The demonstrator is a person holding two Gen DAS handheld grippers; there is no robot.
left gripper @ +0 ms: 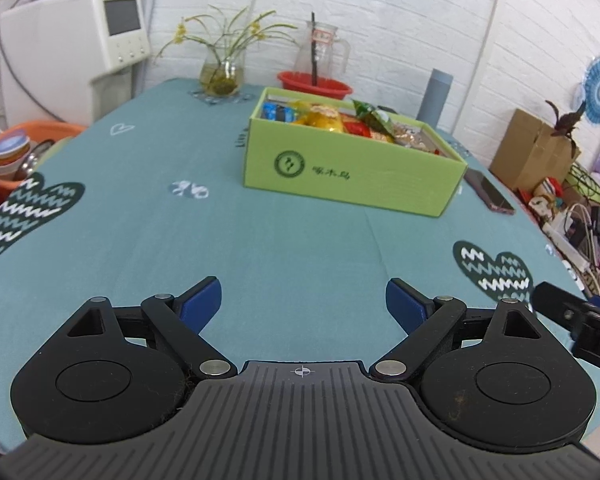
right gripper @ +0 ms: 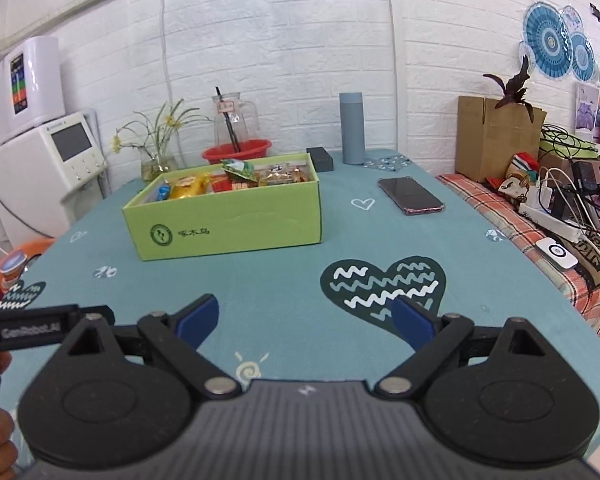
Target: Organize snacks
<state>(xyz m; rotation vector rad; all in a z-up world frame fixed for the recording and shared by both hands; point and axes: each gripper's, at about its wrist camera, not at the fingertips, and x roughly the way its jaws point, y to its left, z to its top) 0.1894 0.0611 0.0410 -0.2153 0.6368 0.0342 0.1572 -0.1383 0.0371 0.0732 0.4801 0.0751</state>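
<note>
A light green cardboard box (left gripper: 352, 176) (right gripper: 228, 228) stands on the teal tablecloth, filled with several snack packets (left gripper: 340, 118) (right gripper: 236, 178) in yellow, red, blue and green wrappers. My left gripper (left gripper: 303, 304) hovers over bare cloth well short of the box, open, nothing between its blue pads. My right gripper (right gripper: 306, 320) is open too, over a dark heart print (right gripper: 384, 288), nothing between its fingers. Each gripper's black body shows at the edge of the other's view.
A phone (right gripper: 411, 196) (left gripper: 489, 196) lies right of the box. Behind it stand a red basin (right gripper: 238, 152), a glass jug (left gripper: 320, 48), a vase of flowers (left gripper: 220, 76), a grey bottle (right gripper: 352, 128) and a small black box (right gripper: 320, 159). Chargers and cables (right gripper: 560, 204) crowd the right side.
</note>
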